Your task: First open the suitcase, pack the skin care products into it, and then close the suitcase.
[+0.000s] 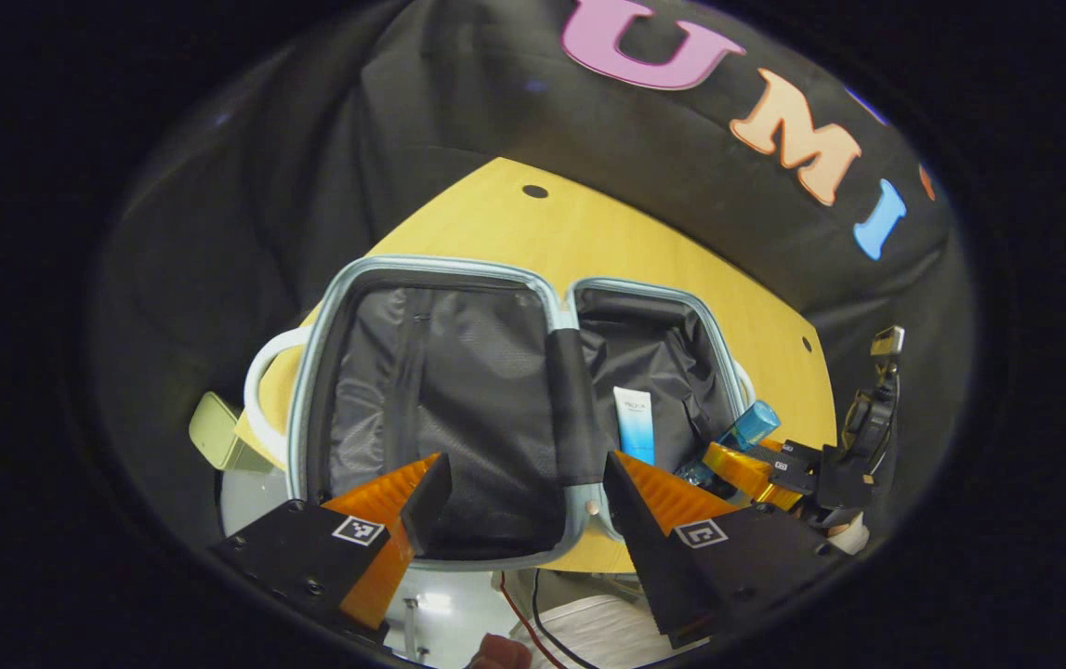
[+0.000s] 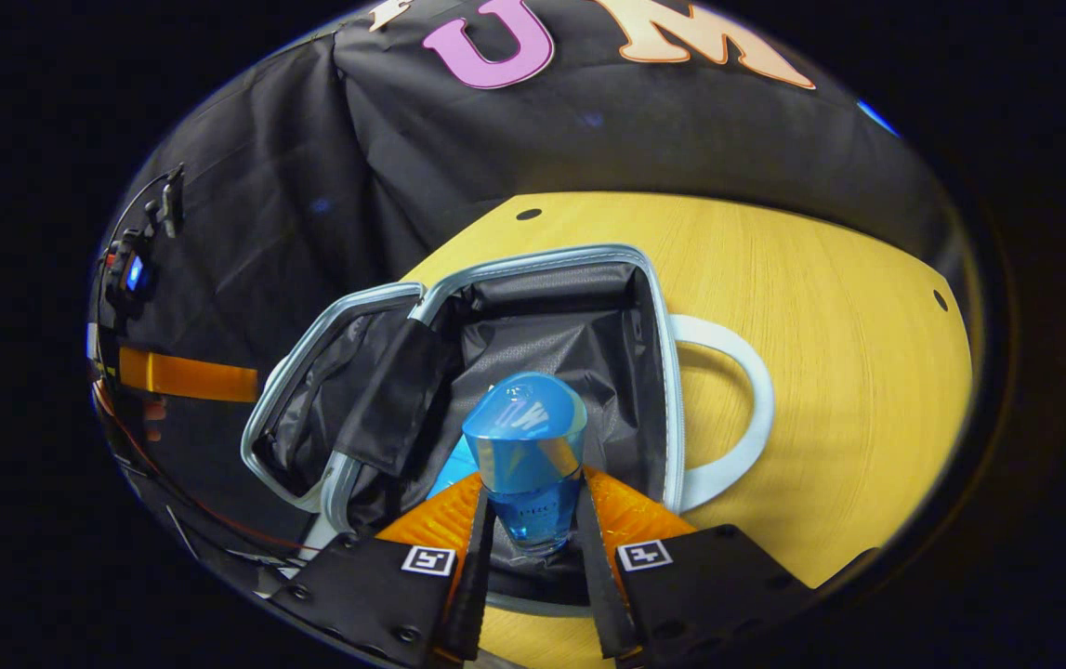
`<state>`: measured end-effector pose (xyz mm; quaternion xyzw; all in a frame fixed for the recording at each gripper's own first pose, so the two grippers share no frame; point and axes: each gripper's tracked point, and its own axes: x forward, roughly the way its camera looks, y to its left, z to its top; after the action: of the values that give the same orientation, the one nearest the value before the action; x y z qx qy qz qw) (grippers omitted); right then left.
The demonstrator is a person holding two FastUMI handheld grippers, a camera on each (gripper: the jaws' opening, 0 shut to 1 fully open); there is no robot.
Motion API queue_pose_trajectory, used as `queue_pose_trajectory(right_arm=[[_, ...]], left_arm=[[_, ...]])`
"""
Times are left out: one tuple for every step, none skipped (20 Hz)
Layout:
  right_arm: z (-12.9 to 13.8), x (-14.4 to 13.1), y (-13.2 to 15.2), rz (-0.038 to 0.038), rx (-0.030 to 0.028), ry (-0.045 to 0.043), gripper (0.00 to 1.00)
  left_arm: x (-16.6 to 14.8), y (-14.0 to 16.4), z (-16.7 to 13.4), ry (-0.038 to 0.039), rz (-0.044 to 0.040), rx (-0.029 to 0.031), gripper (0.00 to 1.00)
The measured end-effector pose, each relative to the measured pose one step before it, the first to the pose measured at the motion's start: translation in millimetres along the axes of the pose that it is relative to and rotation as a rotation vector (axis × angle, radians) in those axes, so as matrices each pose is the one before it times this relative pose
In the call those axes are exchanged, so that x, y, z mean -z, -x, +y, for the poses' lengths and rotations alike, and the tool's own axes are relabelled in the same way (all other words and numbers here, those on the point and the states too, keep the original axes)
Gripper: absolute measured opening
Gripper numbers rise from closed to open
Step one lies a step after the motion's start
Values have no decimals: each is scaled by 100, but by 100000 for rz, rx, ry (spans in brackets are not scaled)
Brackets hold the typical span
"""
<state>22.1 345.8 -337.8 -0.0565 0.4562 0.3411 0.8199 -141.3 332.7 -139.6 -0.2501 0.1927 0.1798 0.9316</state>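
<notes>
Both views look down closely into the open suitcase (image 1: 440, 409)

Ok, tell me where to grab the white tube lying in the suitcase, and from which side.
Grip the white tube across its flat middle, coming down from above into the open suitcase. It lies flat on the lining, long sides free, so fingers can likely straddle its width. The blue bottle, held over that half by the right gripper, should clear first.
</notes>
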Motion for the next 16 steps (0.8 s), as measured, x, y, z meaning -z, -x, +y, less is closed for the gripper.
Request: queue_pose_trajectory(right_arm=[[-169, -111, -276, 349, 244, -704, 46], [-102, -400, -121, -290, 274, -569, 48], [160, -5, -653, 239, 547, 125, 46], [82, -239, -332, -272, 532, -25, 45], [339, -292, -69, -1472, -553, -308, 46], [100, -601, -9, -1845, 167, 444, 48], [244, -792, 541, -2435, -918, 45, 53], [269, -954, 212, -2886, -1158, -128, 46], [305, -959, 287, -3072, -846, 62, 60], [376, -1011, 462, -3244, -1051, 128, 59], [309, -1028, 579, -3483, -365, 331, 60], [126, -1100, 681, -3413, 17, 380, 67], [45, -892, 533, -3236, -112, 475, 91], [-109, -1007, 657, -3061, 537, 492, 94], [-252, -751, 667, -2457, 1216, 635, 94], [-184, -698, 750, -1808, 665, 603, 95]], left_arm=[[-35, 387, 461, 2583, -977, 466, 97], [-94, 530, 765, 2144, -1370, -674, 96], [-213, 356, 857, 1590, -1321, -1247, 97], [-238, 466, 1105, 1490, -1167, -1767, 97], [-368, 629, 1212, 1378, -1273, -1491, 96], [-429, 434, 1153, 1598, -1301, -1648, 97], [-402, 30, 1035, 1631, -1405, -1488, 97], [-463, -52, 997, 1930, -1701, -1056, 97], [-406, -76, 597, 2045, -1441, -688, 96], [-413, -13, 827, 1898, -1205, -857, 97], [-598, -42, 1001, 1577, -1546, -1297, 97], [-496, -135, 1163, 1364, -1052, -1562, 97], [-377, -315, 969, 1470, -950, -1484, 96], [-551, -217, 1069, 1433, -960, -1277, 97], [-404, -481, 991, 1459, -595, -1243, 97], [-368, -396, 1122, 1350, -798, -1536, 97]])
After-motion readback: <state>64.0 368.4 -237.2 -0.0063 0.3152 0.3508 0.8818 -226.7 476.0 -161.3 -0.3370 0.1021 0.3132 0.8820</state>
